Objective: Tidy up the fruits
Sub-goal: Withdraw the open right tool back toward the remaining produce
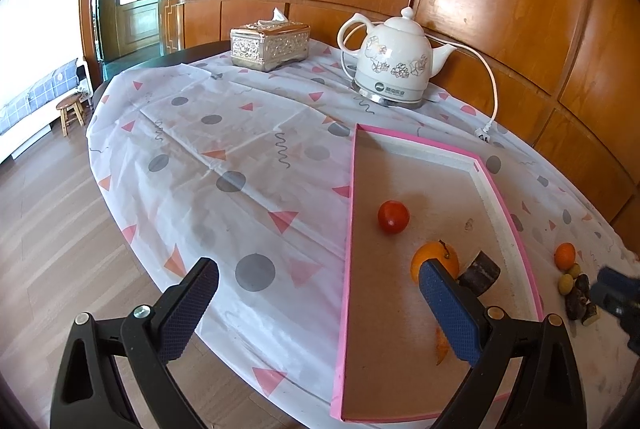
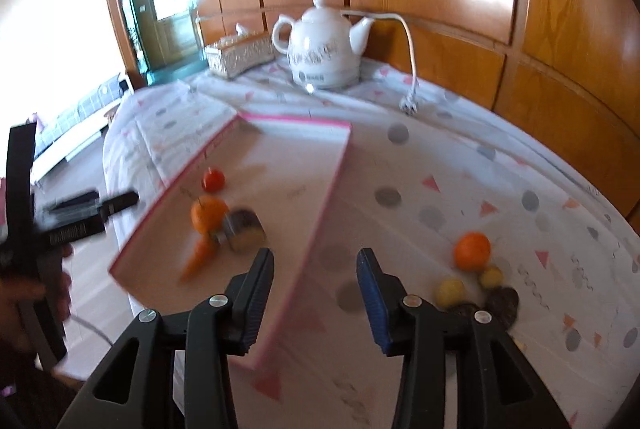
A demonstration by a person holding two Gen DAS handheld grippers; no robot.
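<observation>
Right claw [image 2: 316, 293] part-open w/ nothing in it, left claw [image 1: 320, 305] wide & empty; tomato [image 1: 393, 216], orange [image 1: 434, 261] sit in pink tray [image 1: 347, 229], remaining mandarin [image 2: 472, 251] on counter [image 2: 460, 165], probably next.

White kettle [image 1: 394, 59] base bears a logo, lettering too small to read

Pink-rimmed tray [image 1: 496, 189] holds tomato [image 1: 393, 216], orange [image 1: 435, 261], carrot [image 2: 198, 259], dark chunk [image 1: 480, 273]. Second orange [image 2: 472, 251] and small fruits [image 2: 451, 290] lie on cloth beside it.
</observation>
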